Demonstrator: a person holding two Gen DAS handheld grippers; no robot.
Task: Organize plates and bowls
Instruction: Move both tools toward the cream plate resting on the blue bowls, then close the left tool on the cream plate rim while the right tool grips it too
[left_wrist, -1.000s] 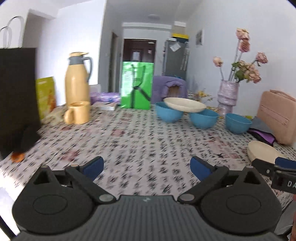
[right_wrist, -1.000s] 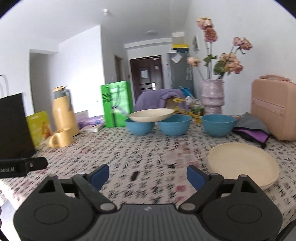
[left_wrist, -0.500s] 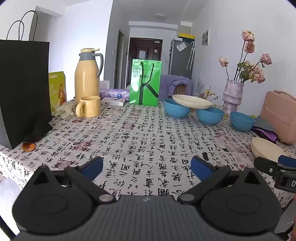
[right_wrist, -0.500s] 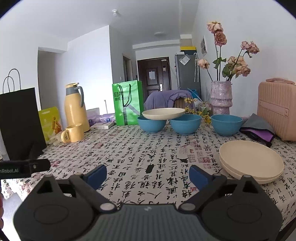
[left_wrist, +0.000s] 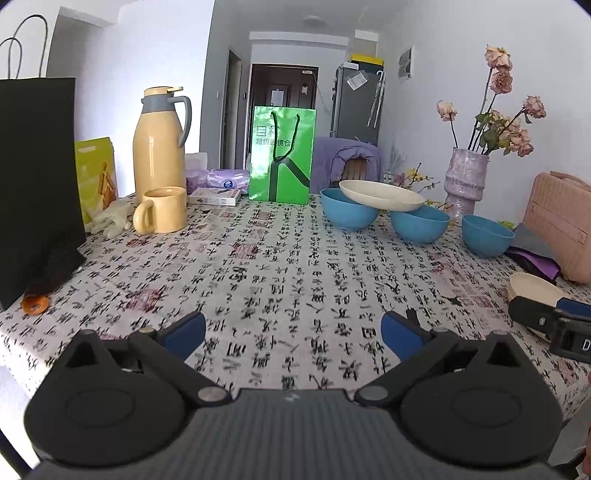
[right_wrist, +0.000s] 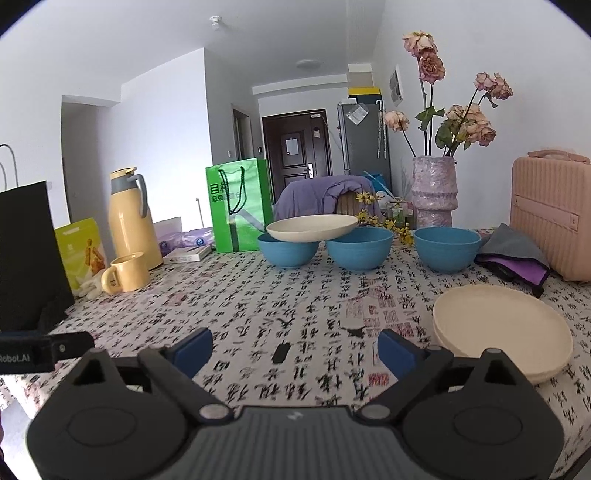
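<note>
Three blue bowls stand in a row at the far side of the table: left bowl (right_wrist: 287, 250), middle bowl (right_wrist: 359, 247), right bowl (right_wrist: 447, 248). A cream plate (right_wrist: 312, 228) rests tilted across the left and middle bowls. A stack of cream plates (right_wrist: 502, 330) lies at the near right. In the left wrist view the bowls (left_wrist: 419, 225) and the plate on them (left_wrist: 381, 195) sit far ahead, and the plate stack (left_wrist: 533, 291) is at the right edge. My left gripper (left_wrist: 293, 334) and right gripper (right_wrist: 294, 349) are open and empty, low over the near table.
A yellow thermos (left_wrist: 159, 142), a yellow mug (left_wrist: 160, 210), a green bag (left_wrist: 282, 155) and a black bag (left_wrist: 37, 184) stand at the left and back. A vase of dried roses (right_wrist: 434, 195), a pink case (right_wrist: 554, 218) and folded cloths (right_wrist: 513, 254) are at the right.
Both cameras have steadied and moved slightly forward toward the table. The grippers stay open. No plate or bowl has moved.
</note>
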